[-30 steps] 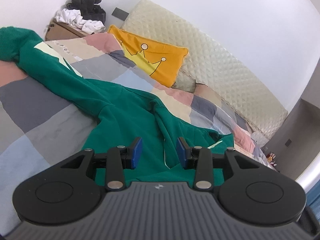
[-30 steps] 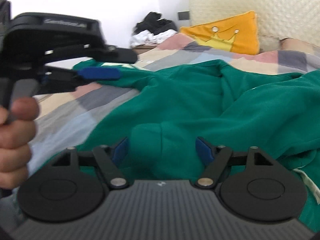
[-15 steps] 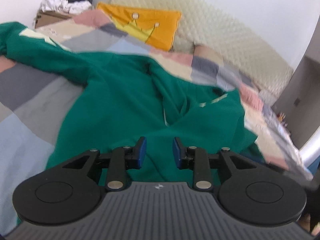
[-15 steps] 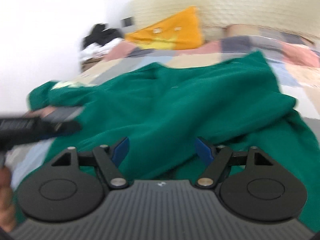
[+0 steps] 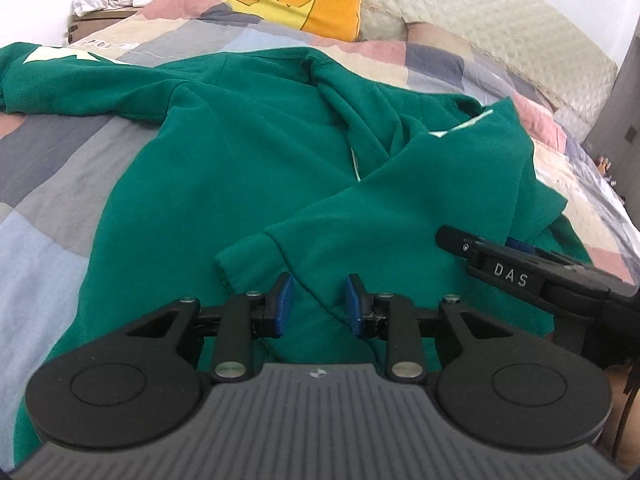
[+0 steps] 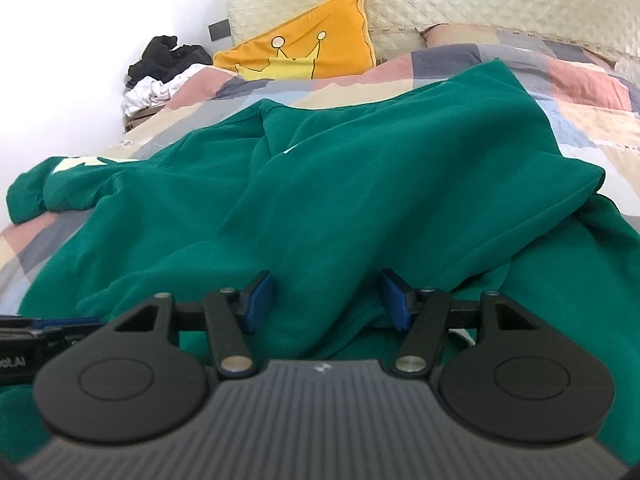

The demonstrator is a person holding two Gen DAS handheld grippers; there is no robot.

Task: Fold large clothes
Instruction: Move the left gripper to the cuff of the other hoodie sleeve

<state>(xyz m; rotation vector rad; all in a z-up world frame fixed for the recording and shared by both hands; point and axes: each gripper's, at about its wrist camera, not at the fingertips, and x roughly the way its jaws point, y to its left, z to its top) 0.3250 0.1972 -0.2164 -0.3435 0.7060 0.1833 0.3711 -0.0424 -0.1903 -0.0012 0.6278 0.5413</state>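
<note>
Folding this green sweatshirt point(image 5: 240, 168) well depends on what each pair of tongs takes hold of next; the garment lies spread over the patchwork quilt point(image 5: 52, 168) of the bed, directly ahead of and beneath both tongs, with one sleeve already laid across the chest and its cuff point(image 5: 244, 256) just ahead of the left tongs point(image 5: 316, 300), slightly to their left. The left tongs stand narrowly parted with a ridge of green cloth between the blue pads; I cannot tell whether the pads press on it, so I would not call it held. The right tongs point(image 6: 326, 300) are wider apart and closing, a hump of the body fabric rising between them, the pads not yet on it as far as I can see; in the left view the right tongs point(image 5: 516, 268) lie low over the cloth, off to the right of the left ones. To do the step well, I judge each should pinch a single clean edge, not a bunched heap; lift both together and evenly, so the fold line stays straight; keep the far sleeve point(image 6: 48, 184), stretched out beyond the left tongs, from dragging. The orange cushion point(image 6: 304, 48) and the heap of clothes point(image 6: 160, 72) sit well beyond, out of the way.
</note>
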